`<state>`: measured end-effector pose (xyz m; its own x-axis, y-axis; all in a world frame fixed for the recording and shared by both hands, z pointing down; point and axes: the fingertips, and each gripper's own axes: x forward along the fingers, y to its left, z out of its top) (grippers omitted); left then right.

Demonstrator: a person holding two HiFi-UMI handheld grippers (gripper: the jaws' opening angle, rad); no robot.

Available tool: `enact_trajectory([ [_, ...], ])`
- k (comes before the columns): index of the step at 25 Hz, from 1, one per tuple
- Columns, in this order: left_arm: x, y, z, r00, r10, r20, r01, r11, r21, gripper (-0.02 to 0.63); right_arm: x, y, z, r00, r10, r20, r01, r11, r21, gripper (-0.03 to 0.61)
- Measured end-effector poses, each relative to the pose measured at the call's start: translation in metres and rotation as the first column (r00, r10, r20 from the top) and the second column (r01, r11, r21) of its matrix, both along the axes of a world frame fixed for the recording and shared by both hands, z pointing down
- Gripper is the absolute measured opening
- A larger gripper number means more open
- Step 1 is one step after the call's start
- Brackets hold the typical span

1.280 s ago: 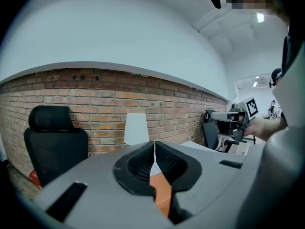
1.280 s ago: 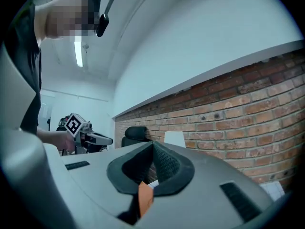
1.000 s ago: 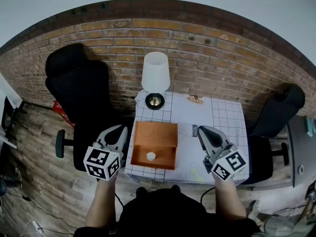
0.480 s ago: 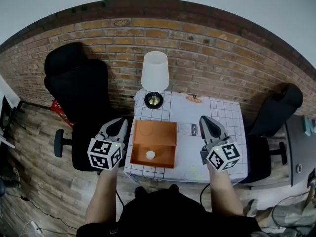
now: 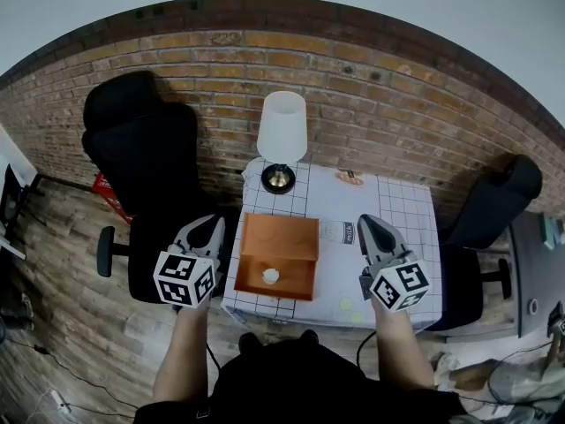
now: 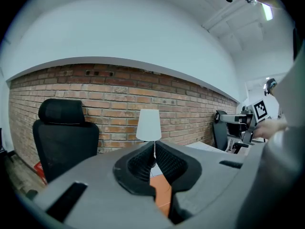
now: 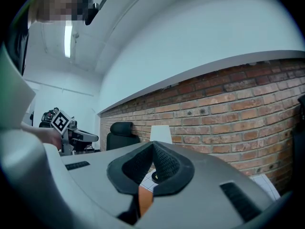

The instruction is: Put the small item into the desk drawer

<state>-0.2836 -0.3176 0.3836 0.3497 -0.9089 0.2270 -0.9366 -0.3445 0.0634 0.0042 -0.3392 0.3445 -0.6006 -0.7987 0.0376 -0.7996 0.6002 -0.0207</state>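
The small item (image 5: 271, 276) (pale, roundish) was seen lying in the open orange drawer (image 5: 278, 237), toward its near edge. The left gripper (image 5: 213, 224) was held just left of the drawer and the right gripper (image 5: 365, 223) to its right over the gridded desk (image 5: 397, 210). Both pairs of jaws were closed together, with nothing gripped. A white lamp (image 5: 282, 135) was set at the far edge.

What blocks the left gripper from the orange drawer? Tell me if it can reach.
Probably yes. The left gripper, jaws together, hangs just left of the orange drawer with nothing between them. The small white item lies inside it and the lamp stands behind, both out of the way.
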Motion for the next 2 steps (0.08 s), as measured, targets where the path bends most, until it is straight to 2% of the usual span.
enact_trajectory([
  [2,-0.0022,0.0024,0.0005,1.0,-0.003,0.001,0.003,1.0,-0.001,0.017,-0.0016,0.0017,0.0006,1.0,-0.004,-0.002,0.004,1.0,-0.001,0.003],
])
